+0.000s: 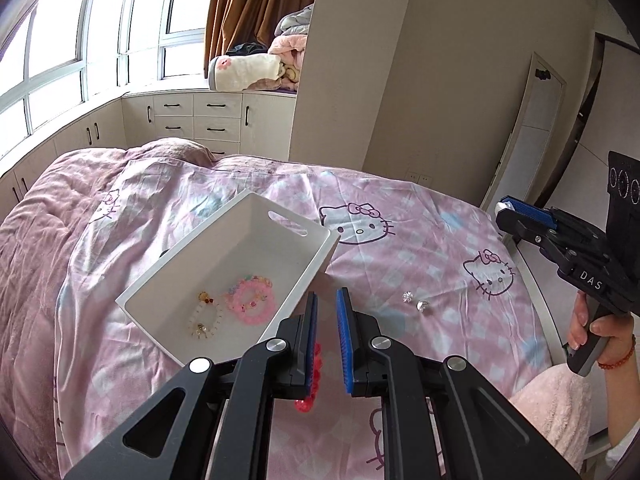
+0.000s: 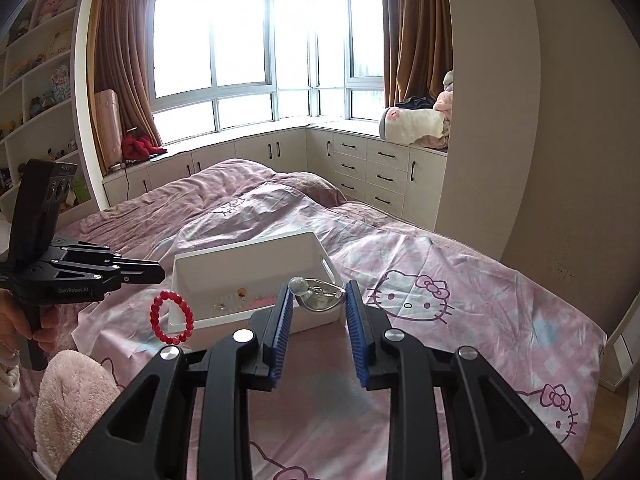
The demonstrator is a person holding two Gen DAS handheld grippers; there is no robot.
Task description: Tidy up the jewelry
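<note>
A white bin point(image 1: 280, 308) lies on the pink bed and holds a pink bead bracelet point(image 1: 251, 300) and a pale bead bracelet point(image 1: 206, 316). My left gripper point(image 1: 327, 304) hovers by the bin's near right corner, jaws slightly apart, with a red bead bracelet point(image 1: 312, 376) hanging off its left finger; in the right wrist view the red bracelet point(image 2: 171, 317) dangles below the left gripper point(image 2: 158, 273). My right gripper point(image 2: 320, 292) is shut on a silver heart-shaped earring with a pearl point(image 2: 318, 294), above the bin point(image 2: 256, 264). Two small silver earrings point(image 1: 416, 302) lie on the sheet.
The bed point(image 1: 400, 256) has a Hello Kitty sheet and a rumpled duvet point(image 2: 248, 188). White drawers point(image 2: 368, 172) and a window seat with folded blankets point(image 1: 248, 72) line the far wall. A mirror panel point(image 1: 524, 132) leans on the right wall. A fuzzy pink sleeve point(image 2: 72, 392) shows.
</note>
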